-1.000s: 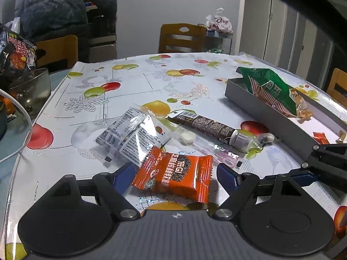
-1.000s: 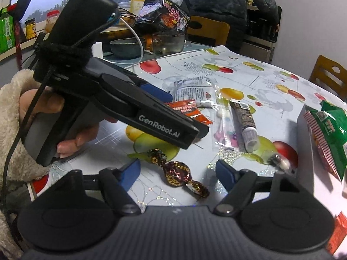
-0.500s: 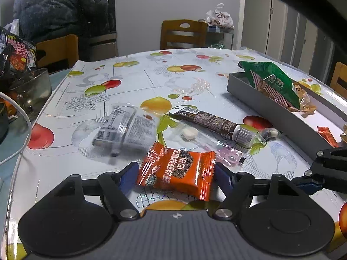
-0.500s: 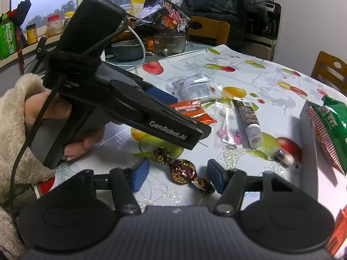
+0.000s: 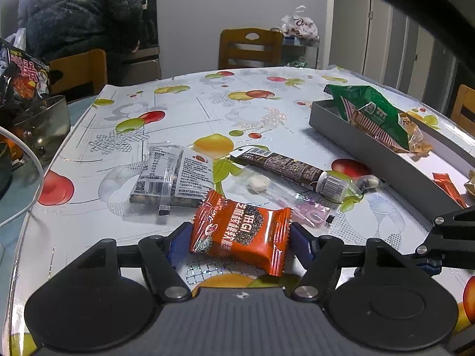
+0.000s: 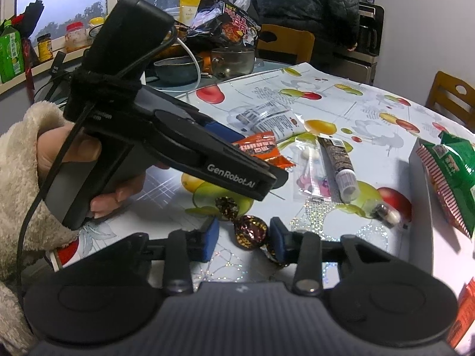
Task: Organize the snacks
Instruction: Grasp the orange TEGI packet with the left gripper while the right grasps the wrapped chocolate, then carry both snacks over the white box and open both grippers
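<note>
An orange snack packet (image 5: 240,233) lies on the fruit-print tablecloth between the blue pads of my left gripper (image 5: 239,243). Both pads touch its crimped ends and the jaws are still closing. In the right wrist view a candy in brown and gold foil (image 6: 251,231) sits between the pads of my right gripper (image 6: 244,241). Those jaws are closing too: the right pad is at the candy and a gap shows on the left side. A grey box (image 5: 371,148) at the right holds a green snack bag (image 5: 374,115) and a small orange sachet (image 5: 446,184).
Beyond the orange packet lie a clear labelled packet (image 5: 175,175), a brown tube (image 5: 291,167) and a clear lollipop wrapper (image 5: 285,195). A glass bowl (image 5: 41,127) and a black noodle bag (image 5: 23,77) stand at the far left edge. A hand in a fleecy sleeve (image 6: 17,154) holds the left gripper.
Both pairs of jaws have narrowed. The left pads came in to the ends of the orange packet; the right pads drew much closer around the foil candy. Neither hand has shifted.
</note>
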### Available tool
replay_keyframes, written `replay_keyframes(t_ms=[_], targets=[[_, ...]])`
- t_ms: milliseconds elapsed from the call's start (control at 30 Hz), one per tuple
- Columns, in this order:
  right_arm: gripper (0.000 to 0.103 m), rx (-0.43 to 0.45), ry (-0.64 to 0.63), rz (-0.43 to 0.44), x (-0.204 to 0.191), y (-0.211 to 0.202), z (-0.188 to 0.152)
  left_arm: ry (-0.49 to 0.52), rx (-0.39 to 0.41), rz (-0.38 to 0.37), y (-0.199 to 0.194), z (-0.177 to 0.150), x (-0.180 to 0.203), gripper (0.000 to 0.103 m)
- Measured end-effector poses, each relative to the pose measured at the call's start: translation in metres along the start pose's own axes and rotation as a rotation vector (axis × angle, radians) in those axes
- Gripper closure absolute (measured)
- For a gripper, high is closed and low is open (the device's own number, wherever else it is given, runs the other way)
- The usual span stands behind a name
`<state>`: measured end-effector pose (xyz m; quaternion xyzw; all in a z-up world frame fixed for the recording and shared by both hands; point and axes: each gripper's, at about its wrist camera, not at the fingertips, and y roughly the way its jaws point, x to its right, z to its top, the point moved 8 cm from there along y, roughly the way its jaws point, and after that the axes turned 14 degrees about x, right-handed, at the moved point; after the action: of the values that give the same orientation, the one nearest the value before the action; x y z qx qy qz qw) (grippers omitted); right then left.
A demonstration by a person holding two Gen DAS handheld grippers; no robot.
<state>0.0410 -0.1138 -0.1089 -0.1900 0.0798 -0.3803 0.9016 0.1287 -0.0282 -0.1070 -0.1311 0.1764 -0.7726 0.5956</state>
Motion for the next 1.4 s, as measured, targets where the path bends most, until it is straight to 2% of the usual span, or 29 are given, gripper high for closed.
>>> replay_keyframes(t_ms=[267,667,967,1133,1400], targets=[[0.079,0.009,-0.006,-0.003,0.000,-0.002,0.000,-0.004,0.002,-0.001,0.000,0.000,0.000,0.036],[0.079,0.008,-0.009,-0.001,-0.001,-0.003,0.000,-0.005,0.001,-0.005,0.001,0.000,0.001,0.035],[0.079,0.009,-0.009,-0.001,-0.001,-0.004,0.000,-0.016,0.013,-0.009,0.000,0.000,0.000,0.041],[0.079,0.009,-0.010,-0.004,-0.001,-0.003,0.000,-0.004,0.033,-0.004,-0.003,0.003,0.001,0.048],[0.079,0.029,0.001,-0.005,0.003,-0.012,0.002,0.050,0.032,0.031,-0.005,0.004,0.006,0.049]])
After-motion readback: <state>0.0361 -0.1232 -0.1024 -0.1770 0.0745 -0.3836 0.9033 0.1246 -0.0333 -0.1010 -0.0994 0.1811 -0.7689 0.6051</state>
